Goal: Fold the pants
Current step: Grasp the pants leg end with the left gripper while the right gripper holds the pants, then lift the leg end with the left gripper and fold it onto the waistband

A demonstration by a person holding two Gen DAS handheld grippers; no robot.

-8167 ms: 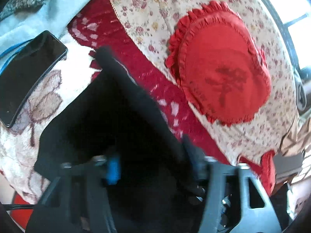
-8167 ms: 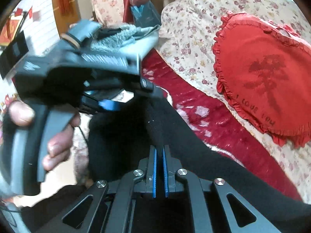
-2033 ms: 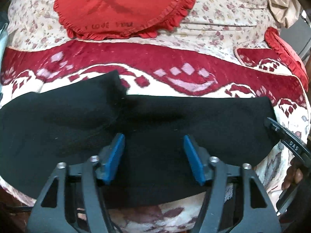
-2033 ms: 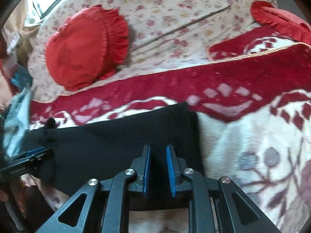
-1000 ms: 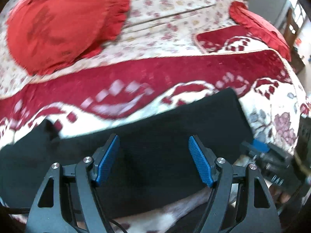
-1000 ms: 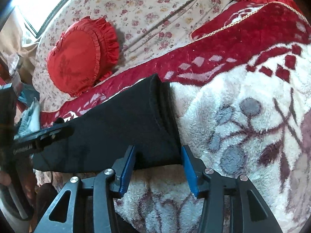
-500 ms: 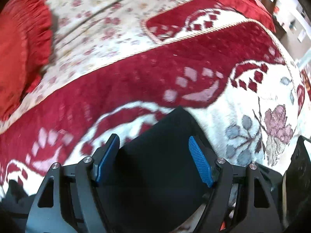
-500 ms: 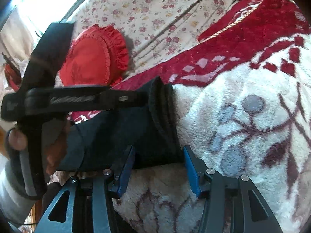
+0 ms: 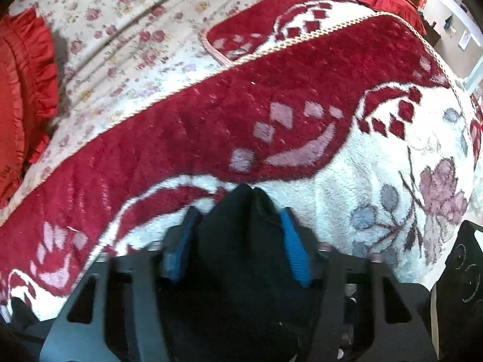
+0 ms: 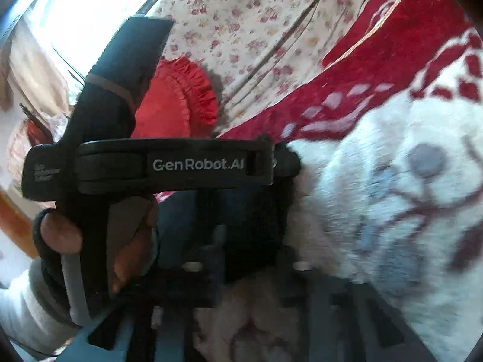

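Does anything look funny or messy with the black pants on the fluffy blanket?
Yes. The end of the black pants is bunched into a peak between the left gripper's blue jaws, not lying flat on the blanket. Nothing looks torn or spilled. The right wrist view is too blurred to judge.

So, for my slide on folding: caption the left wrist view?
Left gripper closing around the black pants' end on a red-and-white blanket.
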